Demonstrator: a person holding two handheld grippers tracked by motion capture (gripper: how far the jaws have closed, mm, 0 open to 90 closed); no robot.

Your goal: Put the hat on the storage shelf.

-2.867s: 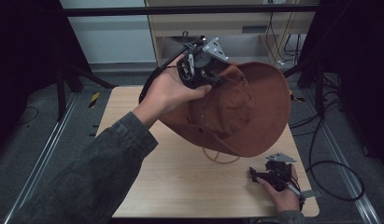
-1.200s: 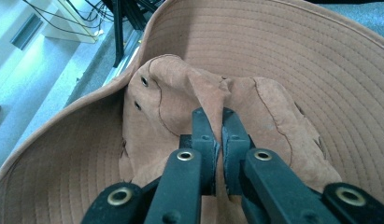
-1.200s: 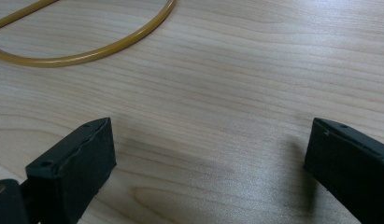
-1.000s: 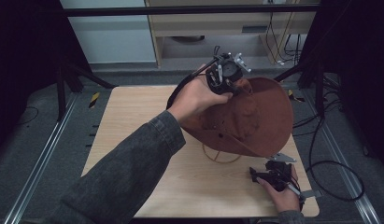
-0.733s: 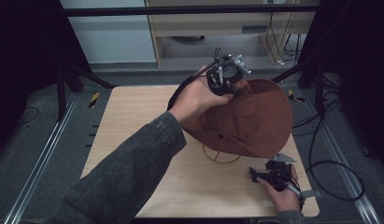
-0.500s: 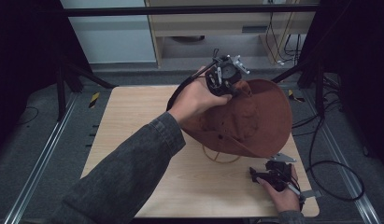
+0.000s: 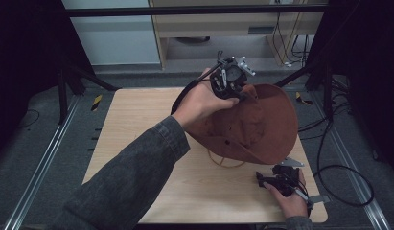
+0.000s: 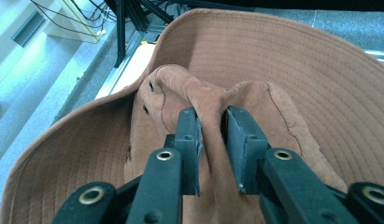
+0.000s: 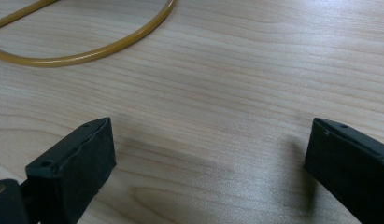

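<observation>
Jaws on my left gripper (image 8: 212, 135) are closed on a fold of the brown hat (image 8: 292, 84), pinching the suede of the crown between the two black pads; the fold rises up between them and two small eyelets sit just beside the near pad. Seen from the high view, my left gripper (image 7: 231, 82) holds the hat (image 7: 261, 124) lifted and tilted above the far right part of the table (image 7: 132, 124), with the wide brim hanging down toward the tabletop and the underside facing me. A thin yellowish cord (image 7: 223, 162) loops from under the hat onto the wood.

My right gripper (image 7: 276, 181) rests low at the near right corner of the table, just below the hat's lower brim edge and apart from it. Its jaws stand wide open with nothing between them: in the right gripper view I see bare wood grain between the two pads (image 9: 82, 154), and the cord (image 9: 96, 49) curves across the table ahead of them, well clear of both.
</observation>
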